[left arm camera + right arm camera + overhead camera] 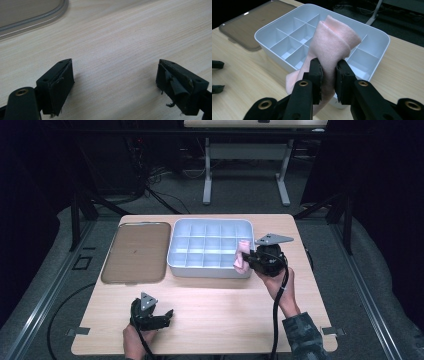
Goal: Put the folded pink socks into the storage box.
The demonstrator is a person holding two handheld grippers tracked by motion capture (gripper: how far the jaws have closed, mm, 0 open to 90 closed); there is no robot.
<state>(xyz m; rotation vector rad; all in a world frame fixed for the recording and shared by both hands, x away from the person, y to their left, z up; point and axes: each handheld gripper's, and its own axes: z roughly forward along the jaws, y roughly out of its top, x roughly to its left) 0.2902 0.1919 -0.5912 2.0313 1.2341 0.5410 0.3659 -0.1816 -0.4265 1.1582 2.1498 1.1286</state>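
Pink cloth [332, 47] is pinched in the right gripper [329, 72], jaws clamped on its middle, folded bundle sticking up past the fingertips and a loose end hanging below on the left side of that view. In the high view the cloth [243, 256] sits at the near right corner of the white divided bin [210, 227], over the rim and front wall (can't tell whether it touches the bin). The right gripper [248, 259] comes in from the right, level-ish, pointing left at the bin.

Bin compartments [287, 45] that show look bare white. Brown flat lid [136, 251] lies on the table [220, 315] just left of the bin, apart from it.

Left gripper [169, 316] rests low over the near left part of the table, jaws spread wide, nothing between them. Its own view shows bare wood [115, 50] between the fingers [58, 85], with the lid's rounded edge [37, 21] at top left.
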